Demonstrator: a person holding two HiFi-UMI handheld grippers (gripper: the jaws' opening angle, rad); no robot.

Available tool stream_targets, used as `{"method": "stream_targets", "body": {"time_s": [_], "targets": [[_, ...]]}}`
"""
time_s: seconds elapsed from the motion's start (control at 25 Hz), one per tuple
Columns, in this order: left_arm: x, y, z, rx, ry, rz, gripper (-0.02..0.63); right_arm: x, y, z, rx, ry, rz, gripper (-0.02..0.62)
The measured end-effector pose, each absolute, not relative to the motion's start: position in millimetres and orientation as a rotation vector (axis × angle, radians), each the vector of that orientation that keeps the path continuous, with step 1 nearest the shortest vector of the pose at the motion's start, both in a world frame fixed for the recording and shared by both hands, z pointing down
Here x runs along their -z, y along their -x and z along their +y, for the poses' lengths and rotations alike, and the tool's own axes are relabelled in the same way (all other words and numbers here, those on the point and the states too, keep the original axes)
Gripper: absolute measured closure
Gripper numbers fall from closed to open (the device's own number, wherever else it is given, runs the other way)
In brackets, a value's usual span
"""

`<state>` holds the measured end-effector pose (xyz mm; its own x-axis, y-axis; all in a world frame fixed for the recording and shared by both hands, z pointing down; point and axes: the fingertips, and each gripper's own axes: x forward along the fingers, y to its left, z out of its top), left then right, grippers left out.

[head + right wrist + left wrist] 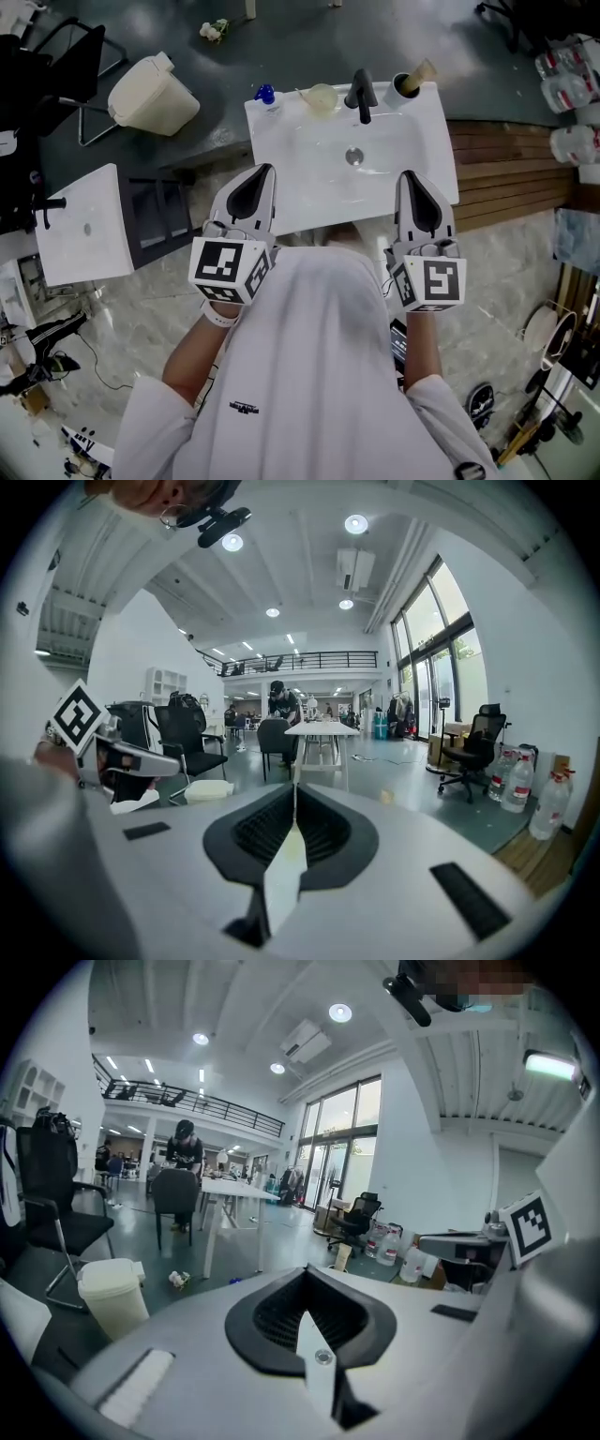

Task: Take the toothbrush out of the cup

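Head view looks steeply down on a white washbasin (281,141), and the dark cup (405,86) stands on its back right corner, just beside the black tap (361,94). The toothbrush (422,71) stands in that cup with its pale, wood-coloured handle leaning out over the rim toward the right; I cannot tell which end is up.

Both tools are held at the near edge of the basin, well apart from the cup. The left gripper (267,171) has its fingers (277,1321) pressed together with nothing between them, and the right gripper (407,175) likewise shows its fingers (248,834) closed on each other, empty.

From where I stand, the toothbrush looks like a light, stiff, slim stick. It should take almost no force to lift, but a narrow smooth handle can easily twist or slide between flat pads. The best place to hold it seems to be the bare stretch of handle above the rim, pinched across its width and drawn out along its lean. The cup looks light too, and it sits close to the basin's edge. If the brush drags on the rim, the cup could tip or be carried along, so steadying it with the other tool may help.
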<state>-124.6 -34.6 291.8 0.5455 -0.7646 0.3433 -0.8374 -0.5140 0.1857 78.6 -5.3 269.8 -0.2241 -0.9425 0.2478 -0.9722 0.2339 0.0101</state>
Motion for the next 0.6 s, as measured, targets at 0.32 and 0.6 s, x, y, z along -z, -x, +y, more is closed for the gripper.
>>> {"method": "stream_targets", "body": {"time_s": [0.32,0.6], "targets": [[-300.9,106.6,-48.3,-0.332,-2.391,-1.372,0.600,-267.3,-99.5,-24.7,-0.218,-1.791,-2.337,0.588],[-320.0,95.1,-64.3,-0.370,-2.321,-1.389,0.598,-280.1,-99.9,-40.4,-0.265,-1.720,-2.362,0.588]]}}
